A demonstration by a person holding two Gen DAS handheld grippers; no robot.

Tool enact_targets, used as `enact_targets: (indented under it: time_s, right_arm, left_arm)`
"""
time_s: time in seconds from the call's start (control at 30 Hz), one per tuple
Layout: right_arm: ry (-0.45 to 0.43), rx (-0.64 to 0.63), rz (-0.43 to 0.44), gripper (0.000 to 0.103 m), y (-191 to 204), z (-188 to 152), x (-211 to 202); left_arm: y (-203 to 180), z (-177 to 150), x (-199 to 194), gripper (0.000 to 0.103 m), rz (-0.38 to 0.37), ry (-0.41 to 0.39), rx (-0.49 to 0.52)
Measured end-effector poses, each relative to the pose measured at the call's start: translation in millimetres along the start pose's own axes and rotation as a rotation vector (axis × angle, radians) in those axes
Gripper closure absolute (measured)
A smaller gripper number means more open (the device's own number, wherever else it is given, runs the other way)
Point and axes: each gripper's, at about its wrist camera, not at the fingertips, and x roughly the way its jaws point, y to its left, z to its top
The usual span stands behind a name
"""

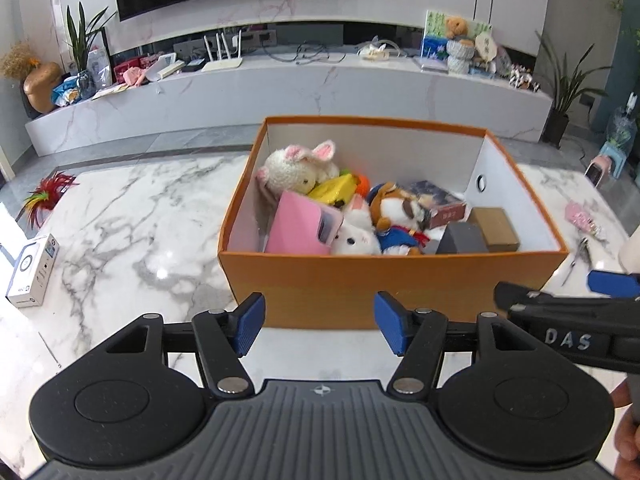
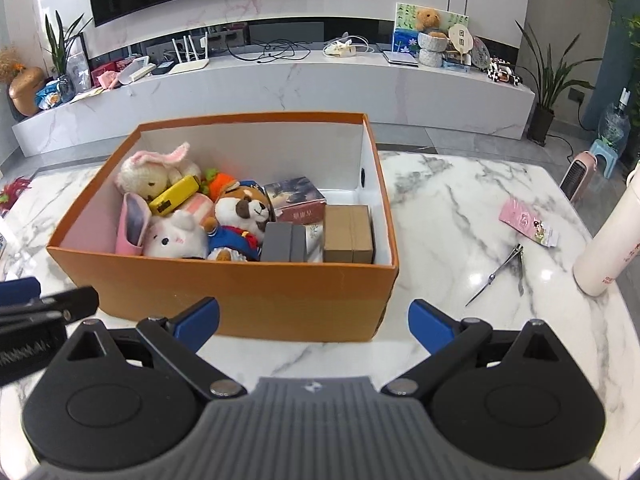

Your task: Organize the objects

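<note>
1. My left gripper (image 1: 319, 324) hangs before the orange box (image 1: 360, 288) on the marble table (image 1: 132, 220), fingers apart, nothing between them.
2. My right gripper (image 2: 314, 326) faces the same box, fingers spread wide and empty.
3. Plush toys (image 2: 240, 216) and small cartons (image 2: 347, 234) fill the box; scissors (image 2: 496, 274) lie just right of it.

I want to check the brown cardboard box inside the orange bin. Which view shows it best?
The right wrist view: the brown cardboard box sits near, its top and front face clear. In the left wrist view it is smaller, angled, and its lower part is hidden by the orange bin's wall.
</note>
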Motion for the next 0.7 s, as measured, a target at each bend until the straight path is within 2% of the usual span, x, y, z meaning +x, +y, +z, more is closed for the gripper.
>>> enact_targets:
  time_s: [0.1, 0.27, 0.4, 0.63, 0.7]
  right_arm:
    - [0.002, 0.003, -0.012, 0.002, 2.6, 0.1, 2.8]
    - [0.002, 0.005, -0.014, 0.002, 6.2, 0.4, 3.1]
    - [-0.001, -0.001, -0.019, 0.002, 8.8, 0.1, 1.8]
    - [0.001, -0.011, -0.029, 0.002, 10.9, -0.2, 1.5]
    - [0.001, -0.015, -0.030, 0.002, 11.4, -0.2, 1.3]
  left_arm:
    - [-0.3, -1.4, 7.2, 0.032, 0.006, 0.023, 0.001]
    - [3.8, -1.7, 8.2, 0.032, 0.003, 0.011, -0.022]
    - [5.2, 0.5, 7.4, 0.025, 0.018, -0.004, -0.037]
    - [5.5, 2.1, 9.0, 0.021, 0.055, -0.002, -0.032]
    - [5.0, 2.2, 8.0, 0.016, 0.083, -0.017, -0.027]
